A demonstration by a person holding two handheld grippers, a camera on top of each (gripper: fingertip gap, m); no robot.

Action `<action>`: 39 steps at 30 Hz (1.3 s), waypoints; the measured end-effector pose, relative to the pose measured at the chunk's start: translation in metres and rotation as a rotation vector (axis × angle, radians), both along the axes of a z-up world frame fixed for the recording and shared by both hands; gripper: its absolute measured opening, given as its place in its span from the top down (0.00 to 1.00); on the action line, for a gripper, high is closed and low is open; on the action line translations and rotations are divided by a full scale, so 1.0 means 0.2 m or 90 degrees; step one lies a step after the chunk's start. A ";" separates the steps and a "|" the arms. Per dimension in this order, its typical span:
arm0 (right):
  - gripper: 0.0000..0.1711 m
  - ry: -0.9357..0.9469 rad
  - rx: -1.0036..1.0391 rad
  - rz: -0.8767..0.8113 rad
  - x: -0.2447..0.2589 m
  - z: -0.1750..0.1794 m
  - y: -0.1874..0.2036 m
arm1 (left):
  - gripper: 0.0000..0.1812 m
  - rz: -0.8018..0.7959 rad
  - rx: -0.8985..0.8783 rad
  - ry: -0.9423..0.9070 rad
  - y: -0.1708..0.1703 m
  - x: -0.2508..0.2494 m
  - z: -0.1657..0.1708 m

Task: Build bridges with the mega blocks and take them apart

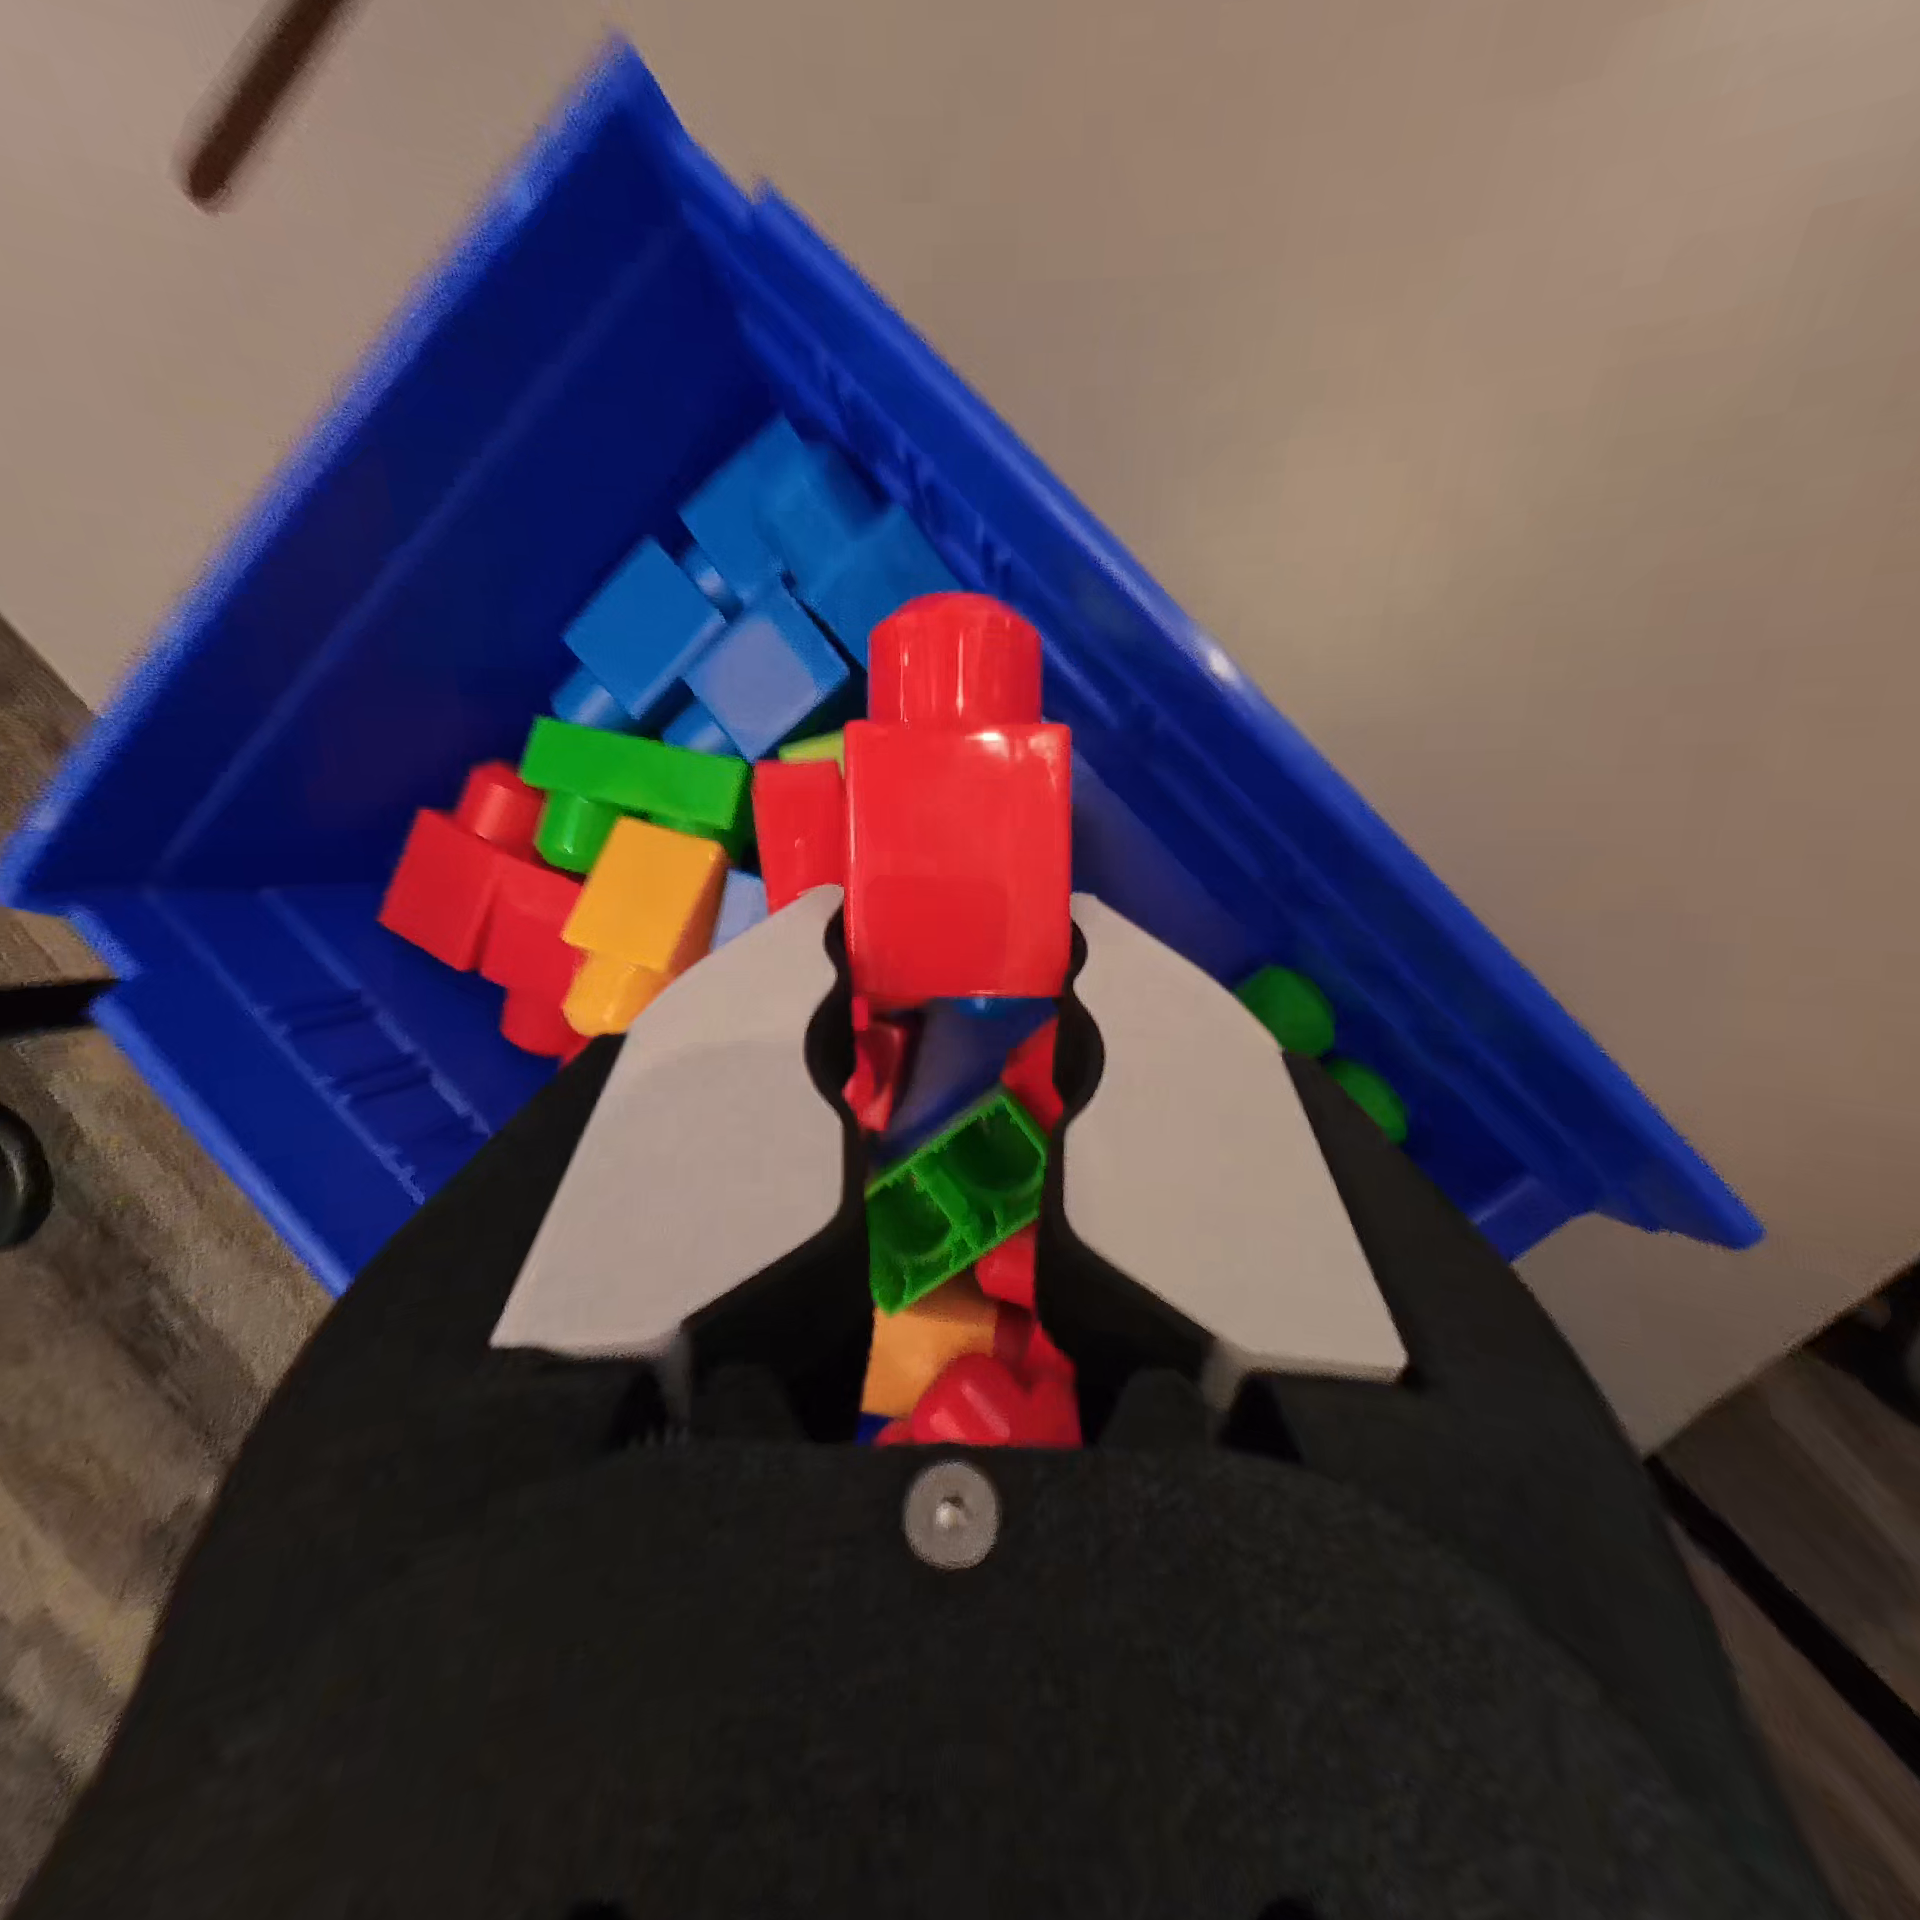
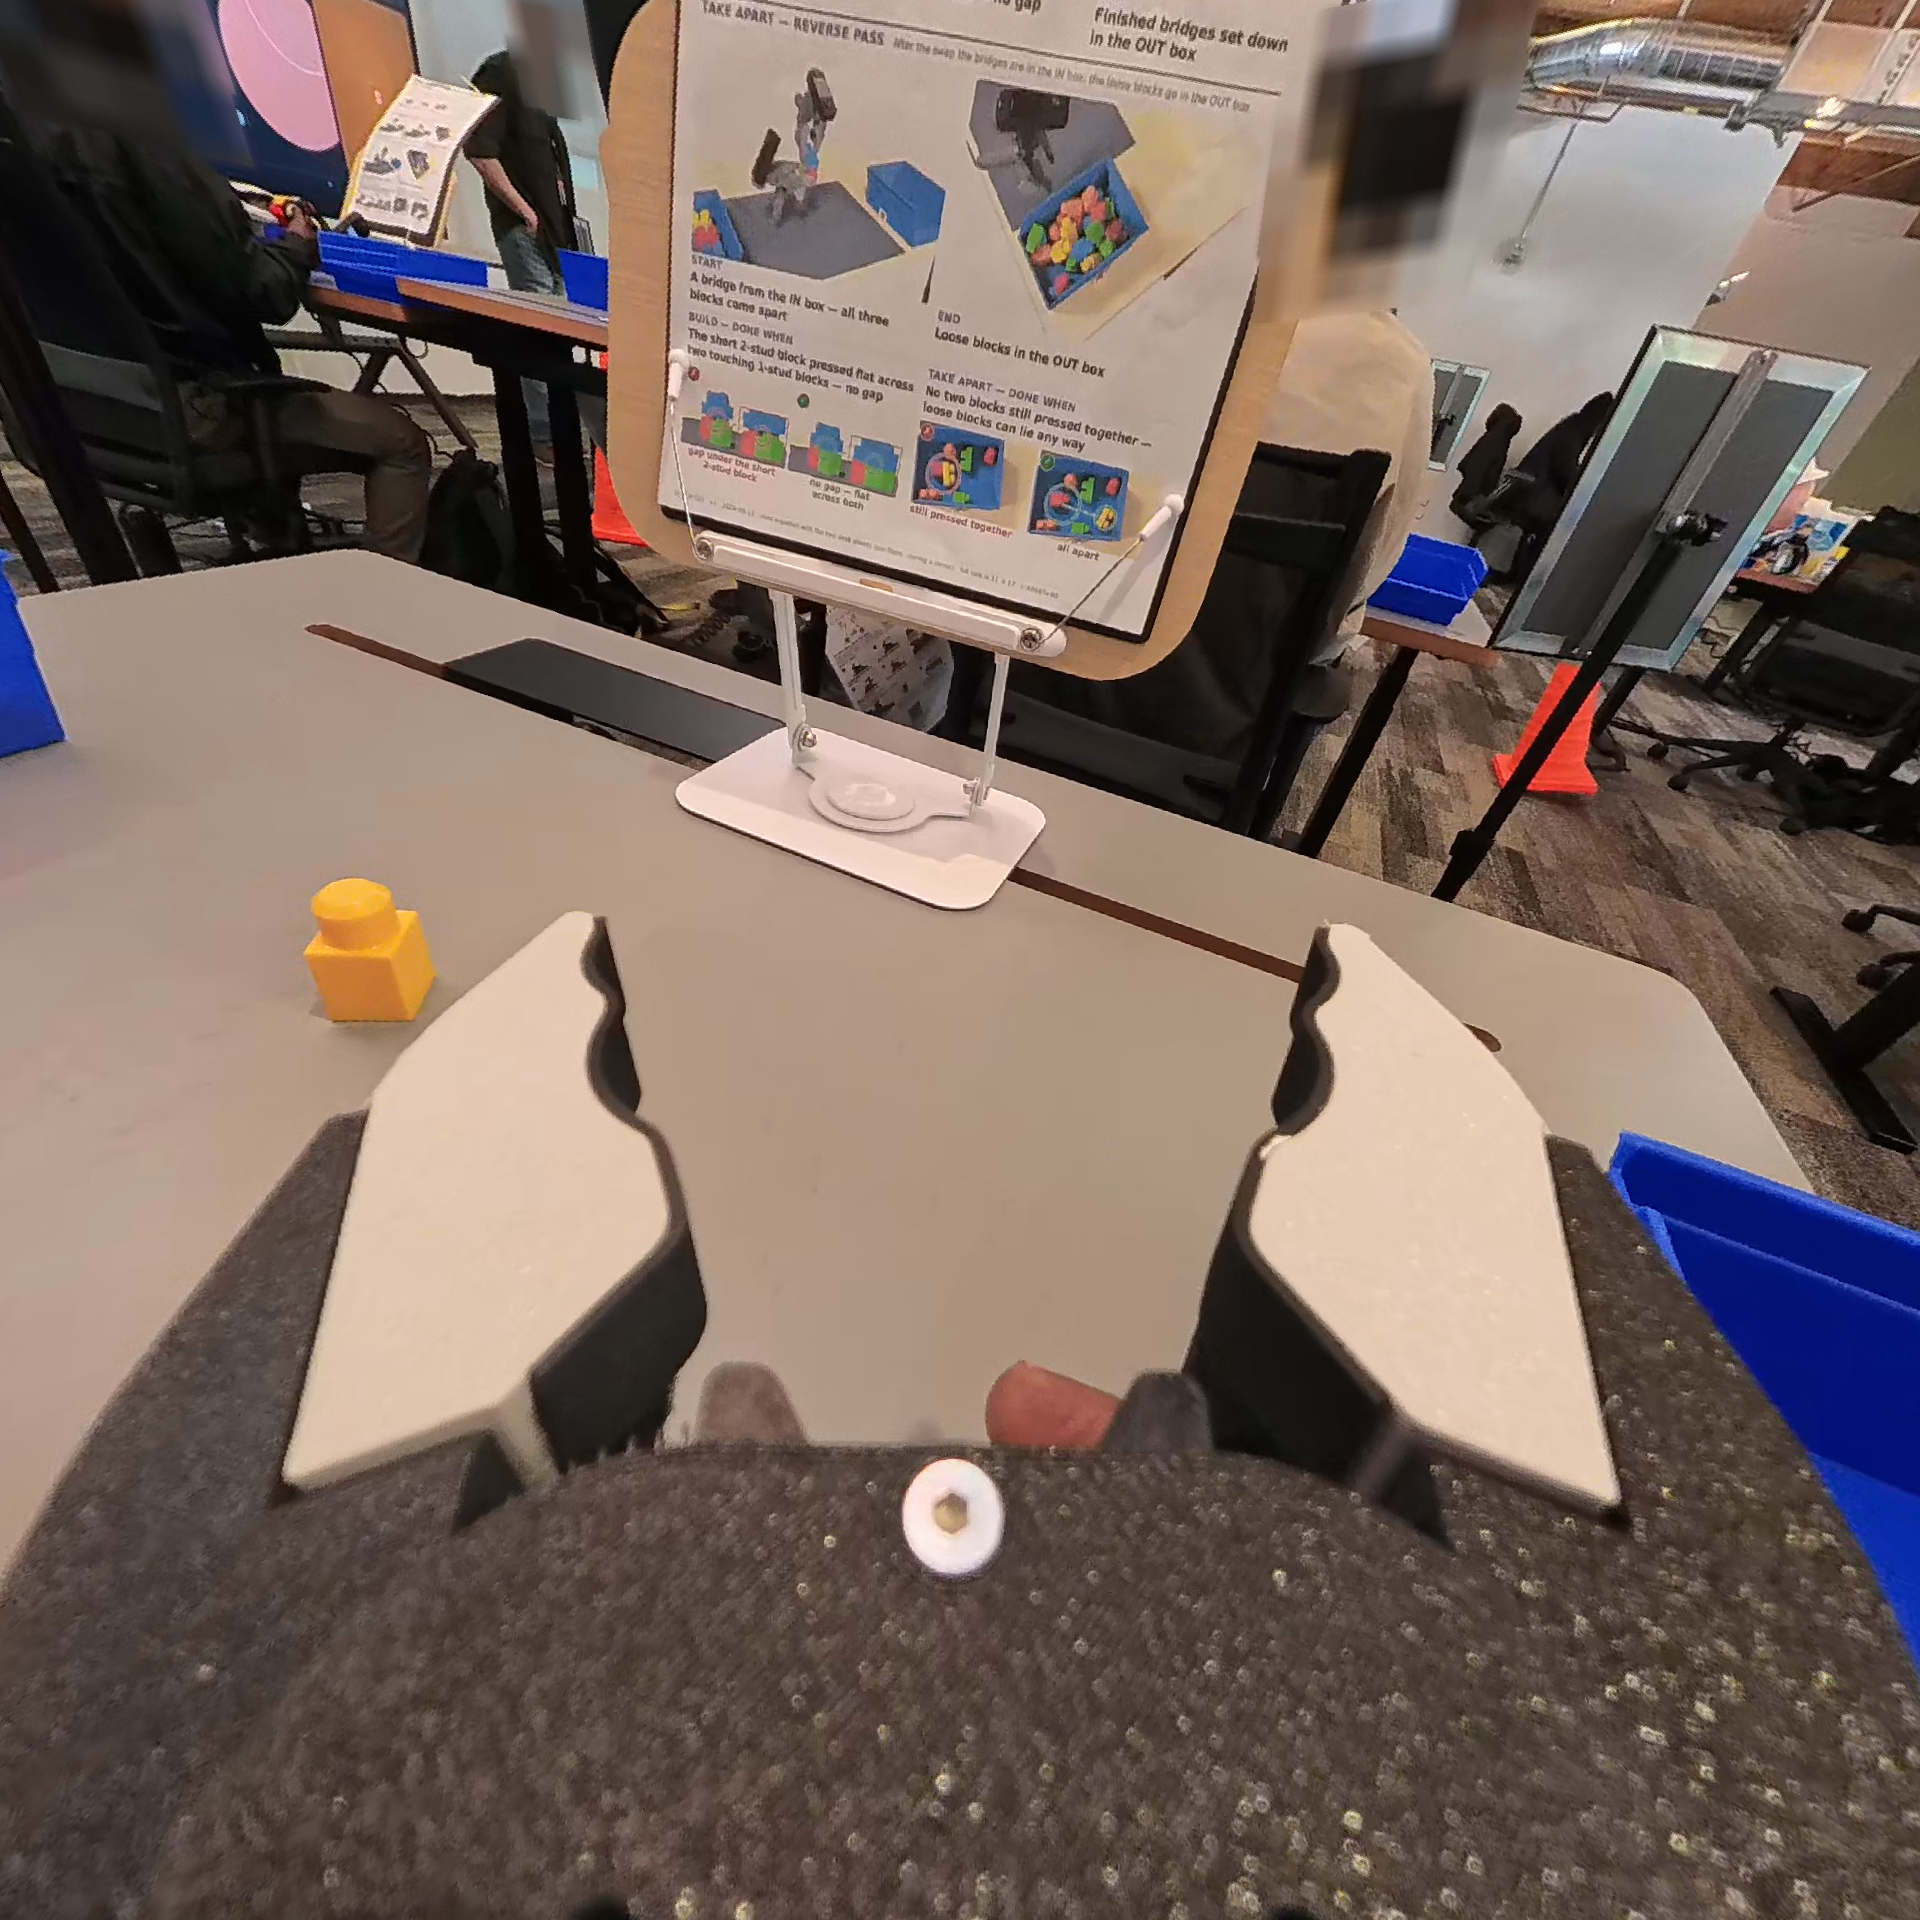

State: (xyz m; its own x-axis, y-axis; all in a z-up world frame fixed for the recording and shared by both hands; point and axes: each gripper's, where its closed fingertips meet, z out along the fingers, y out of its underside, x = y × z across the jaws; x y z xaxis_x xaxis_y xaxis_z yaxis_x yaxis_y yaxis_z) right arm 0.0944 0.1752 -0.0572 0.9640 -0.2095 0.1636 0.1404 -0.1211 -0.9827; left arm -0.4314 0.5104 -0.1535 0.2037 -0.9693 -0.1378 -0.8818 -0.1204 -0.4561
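In the left wrist view my left gripper [image 1: 956,935] is shut on a red one-stud block [image 1: 956,831] and holds it above a blue bin [image 1: 436,540]. The bin holds several loose blocks: blue ones [image 1: 727,623], red ones [image 1: 468,883], a green one [image 1: 634,774] and an orange one [image 1: 644,914]. In the right wrist view my right gripper [image 2: 961,966] is open and empty over the grey table [image 2: 883,1143]. A yellow one-stud block [image 2: 369,951] stands upright on the table, just left of my left fingertip.
A white stand [image 2: 862,810] with an instruction sheet [image 2: 956,291] stands at the table's far edge. A black slab [image 2: 613,691] lies beside it. A blue bin's corner [image 2: 1787,1309] shows at right, another blue edge [image 2: 21,675] at left. People sit at desks behind. The left gripper's tips are roughly 65 cm from the right gripper's.
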 end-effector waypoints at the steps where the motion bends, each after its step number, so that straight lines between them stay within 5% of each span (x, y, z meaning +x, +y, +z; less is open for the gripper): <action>1: 0.30 -0.001 0.000 0.000 0.00 0.00 0.00 | 0.81 0.001 0.014 -0.034 0.01 0.02 0.04; 10: 0.30 0.002 0.001 0.004 0.00 -0.01 0.00 | 0.81 -0.026 0.063 -0.271 -0.06 0.26 0.36; 21: 0.30 0.002 0.001 -0.003 0.02 -0.01 -0.03 | 0.81 -0.060 0.063 -0.290 -0.13 0.41 0.38; 29: 0.30 0.006 0.001 -0.004 0.03 -0.02 -0.03 | 0.81 0.040 0.056 -0.237 0.03 0.14 0.25; 39: 0.30 0.003 -0.003 0.003 0.01 -0.02 -0.01 | 0.80 0.172 -0.076 -0.060 0.04 -0.15 -0.17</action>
